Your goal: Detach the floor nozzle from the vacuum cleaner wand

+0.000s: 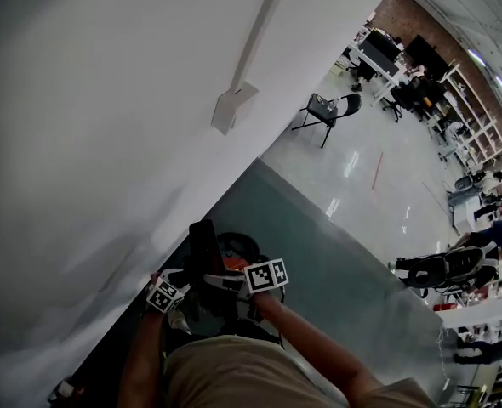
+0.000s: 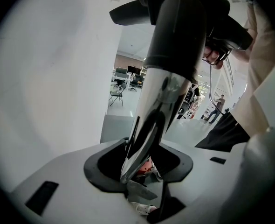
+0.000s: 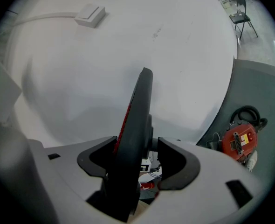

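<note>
A: First, the head view. Items?
B: Wall (image 1: 81, 143), 9 to 12 o'clock. Grey mat (image 1: 319, 253), centre to 4. At 6, the left gripper (image 1: 176, 289) and right gripper (image 1: 234, 280), side by side near the wall foot. Nozzle (image 1: 202, 240), black, upright, just at 12 of them. Orange unit (image 1: 238, 249) beside it at 3. Chair (image 1: 323, 109), far off at 1.

A: Left gripper view?
B: Wand (image 2: 149, 125), chrome, running from the jaws up toward 12 into a black collar (image 2: 179, 36). Jaws drawn in narrow and closed on the wand, as far as shows. Clothing (image 2: 263, 78) at 3.

A: Right gripper view?
B: Nozzle (image 3: 135, 125) edge-on, with a red stripe, standing between the jaws toward 12. Both pads press on it. Wall box (image 3: 90, 15) at 11. Orange unit (image 3: 240, 141) on the mat at 4.

A: Task status?
B: Judged not yet parted. One gripper holds each piece.

A: Hazards?
B: Three.
1. Chrome is slick, so a straight pull may slide the left jaws along the wand instead of freeing the joint.
2. The nozzle is held by a thin edge, and a twist could lever it out of the pads.
3. If a catch at the collar is locked, force builds. A sudden release would then throw the nozzle against the wall close by.
</note>
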The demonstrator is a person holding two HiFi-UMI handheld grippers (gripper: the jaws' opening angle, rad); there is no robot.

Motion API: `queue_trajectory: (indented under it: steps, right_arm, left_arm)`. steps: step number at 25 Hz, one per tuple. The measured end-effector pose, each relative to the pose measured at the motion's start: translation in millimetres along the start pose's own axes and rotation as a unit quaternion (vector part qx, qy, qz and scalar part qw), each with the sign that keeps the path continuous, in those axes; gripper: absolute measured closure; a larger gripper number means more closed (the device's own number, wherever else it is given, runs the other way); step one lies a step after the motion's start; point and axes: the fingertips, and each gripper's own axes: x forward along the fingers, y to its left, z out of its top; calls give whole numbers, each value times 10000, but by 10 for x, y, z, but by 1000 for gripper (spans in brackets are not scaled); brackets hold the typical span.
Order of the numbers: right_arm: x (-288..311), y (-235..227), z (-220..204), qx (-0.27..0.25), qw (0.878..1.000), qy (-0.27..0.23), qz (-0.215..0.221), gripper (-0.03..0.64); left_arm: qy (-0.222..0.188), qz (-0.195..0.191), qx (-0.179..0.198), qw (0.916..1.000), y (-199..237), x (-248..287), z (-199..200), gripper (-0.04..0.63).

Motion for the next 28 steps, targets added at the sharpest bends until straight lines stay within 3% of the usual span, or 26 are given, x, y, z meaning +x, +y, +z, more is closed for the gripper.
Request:
queue_trajectory:
  steps: [8, 14, 21, 26, 28]
  right_arm:
    - [-66, -31, 73, -122, 9999, -10, -3, 354]
    - [-133, -121, 24, -1145, 9904, 676, -382, 347]
    - [-147, -132, 225, -432, 9982, 404, 103, 362]
    - [-157, -124, 140, -372, 9992, 107, -61, 371]
    - [-155, -126, 121, -375, 9988, 262, -166, 373]
  left_arm:
    - [-304, 334, -131, 9989, 10, 53, 98, 419]
    - [-292, 433, 233, 9984, -38, 136, 205, 426]
    - [-46, 244, 710, 9972, -298, 173, 215, 434]
    - [-88, 379, 668, 9970, -286, 159, 180, 434]
    - [-114, 447, 683, 9966, -309, 143, 177, 436]
